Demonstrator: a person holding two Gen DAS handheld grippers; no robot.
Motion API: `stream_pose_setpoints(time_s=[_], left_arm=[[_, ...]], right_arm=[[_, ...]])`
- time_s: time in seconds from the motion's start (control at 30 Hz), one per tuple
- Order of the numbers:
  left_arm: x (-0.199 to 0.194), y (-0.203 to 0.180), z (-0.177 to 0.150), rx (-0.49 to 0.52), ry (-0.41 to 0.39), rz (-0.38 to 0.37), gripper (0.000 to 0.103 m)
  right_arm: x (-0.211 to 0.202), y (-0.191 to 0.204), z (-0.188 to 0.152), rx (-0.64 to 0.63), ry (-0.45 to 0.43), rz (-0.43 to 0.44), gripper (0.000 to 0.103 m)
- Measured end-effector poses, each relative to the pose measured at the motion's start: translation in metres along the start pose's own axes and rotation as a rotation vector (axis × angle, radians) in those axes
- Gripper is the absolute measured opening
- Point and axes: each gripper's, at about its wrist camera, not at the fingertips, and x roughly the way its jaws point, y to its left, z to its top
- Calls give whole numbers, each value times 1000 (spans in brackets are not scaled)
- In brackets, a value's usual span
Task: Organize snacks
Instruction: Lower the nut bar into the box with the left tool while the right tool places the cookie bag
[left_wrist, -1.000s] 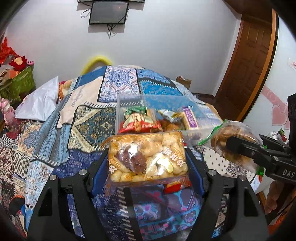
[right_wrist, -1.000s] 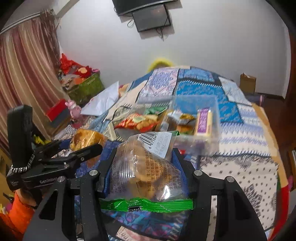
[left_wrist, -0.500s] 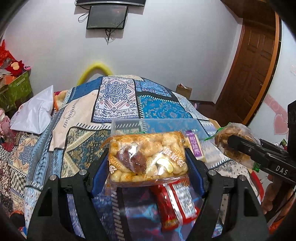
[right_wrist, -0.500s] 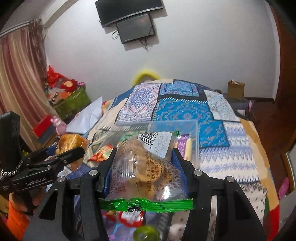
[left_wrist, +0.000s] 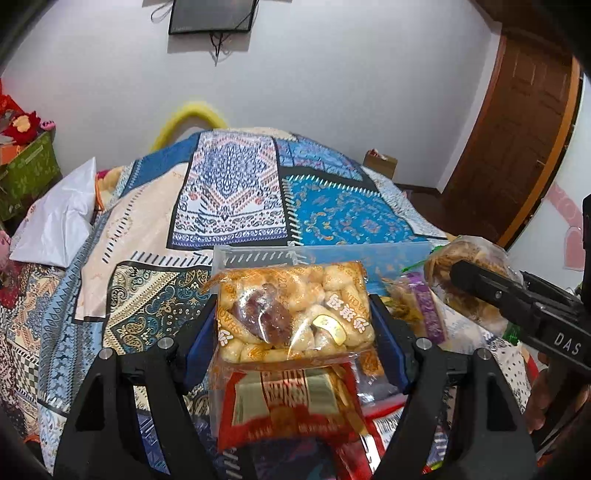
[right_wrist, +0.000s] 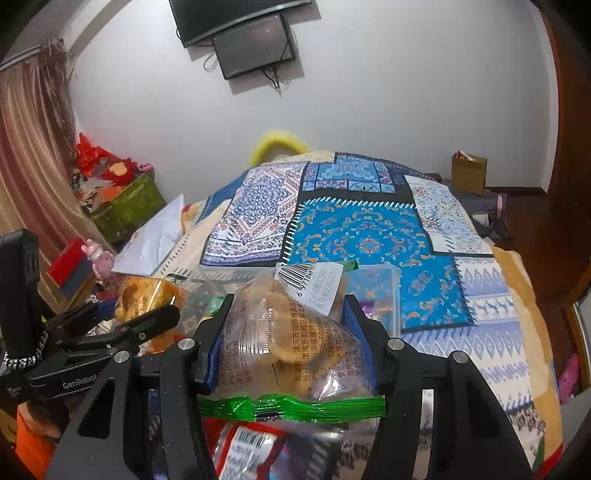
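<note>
I see the bed's patchwork quilt (left_wrist: 236, 192) of blue, cream and patterned panels filling most of both views, with a white plastic bag (left_wrist: 59, 221) lying on its left edge. On the quilt ahead of me sits the clear plastic storage bin (left_wrist: 258, 254), its near rim just past my left fingers; a purple-wrapped snack bar (left_wrist: 428, 317) shows inside it on the right.

My left gripper (left_wrist: 293, 321) is clamped on a clear packet of golden puffed snacks with orange print (left_wrist: 291, 314), held flat between the blue finger pads, its far edge overlapping the bin's near wall in the left wrist view. Below that packet a red and gold snack pouch (left_wrist: 288, 402) lies blurred, close under the fingers.

My right gripper (right_wrist: 291, 347) is closed around a clear bag of brown pastries with a green sealed edge (right_wrist: 288, 350), the green seam toward the camera and a white barcode label at the far end. This bag hangs just before the bin (right_wrist: 376, 291), to the right of the left-hand packet (right_wrist: 147, 295). Beneath it, a red wrapper with a barcode (right_wrist: 243, 446) lies on the quilt (right_wrist: 362, 236).
</note>
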Motion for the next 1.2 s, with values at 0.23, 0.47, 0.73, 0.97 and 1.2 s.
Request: stream_pose_setpoints(time_s=[0.23, 0.47, 0.73, 0.97, 1.2], left_arm=[[37, 4, 4, -3, 77, 11, 75], [57, 2, 3, 9, 118, 19, 75], [55, 1, 3, 7, 109, 47, 77], [21, -5, 10, 20, 58, 19, 78], [-32, -15, 5, 48, -12, 5, 79]], right_arm=[[38, -5, 2, -1, 72, -13, 52], [68, -8, -3, -17, 143, -24, 53], [68, -11, -1, -19, 172, -34, 57], [42, -9, 5, -29, 127, -45, 66], [-4, 4, 8, -68, 47, -74, 70]])
